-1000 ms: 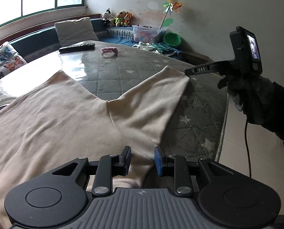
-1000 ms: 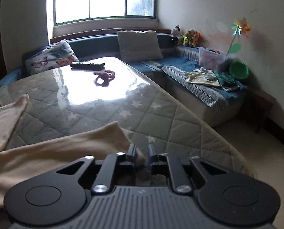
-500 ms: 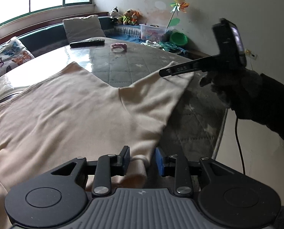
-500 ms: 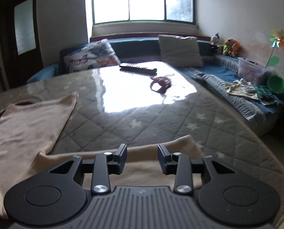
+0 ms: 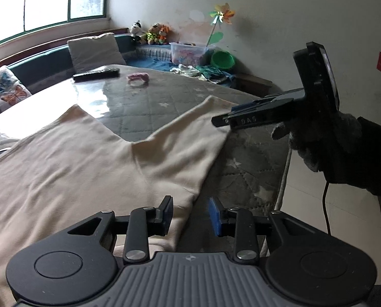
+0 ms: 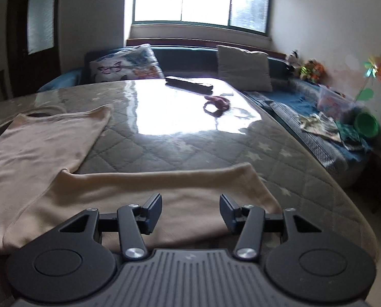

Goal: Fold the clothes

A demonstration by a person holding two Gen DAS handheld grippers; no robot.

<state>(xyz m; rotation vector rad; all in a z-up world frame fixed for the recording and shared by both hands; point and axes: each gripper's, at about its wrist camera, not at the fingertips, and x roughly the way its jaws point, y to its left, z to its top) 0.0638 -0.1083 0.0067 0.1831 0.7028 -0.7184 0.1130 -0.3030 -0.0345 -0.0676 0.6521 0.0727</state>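
Observation:
A cream pair of trousers [image 5: 88, 163] lies flat on the quilted table, both legs pointing away from me. It also shows in the right wrist view [image 6: 129, 192]. My left gripper [image 5: 190, 213] is open just above the near edge of the right leg, holding nothing. My right gripper [image 6: 190, 211] is open and empty, raised over the same leg near its cuff [image 6: 257, 181]. In the left wrist view the right gripper [image 5: 223, 120] hovers above the cuff, held by a gloved hand.
The grey quilted table [image 6: 190, 151] has a glossy cover. A black remote [image 6: 189, 84] and a pink hair tie [image 6: 217, 102] lie at its far side. Its right edge [image 5: 282, 179] drops to the floor. Cushions, toys and a sofa stand behind.
Both grippers have opened and let go of the trouser leg. The right gripper has lifted and drawn back from the cuff. The leg now lies flat.

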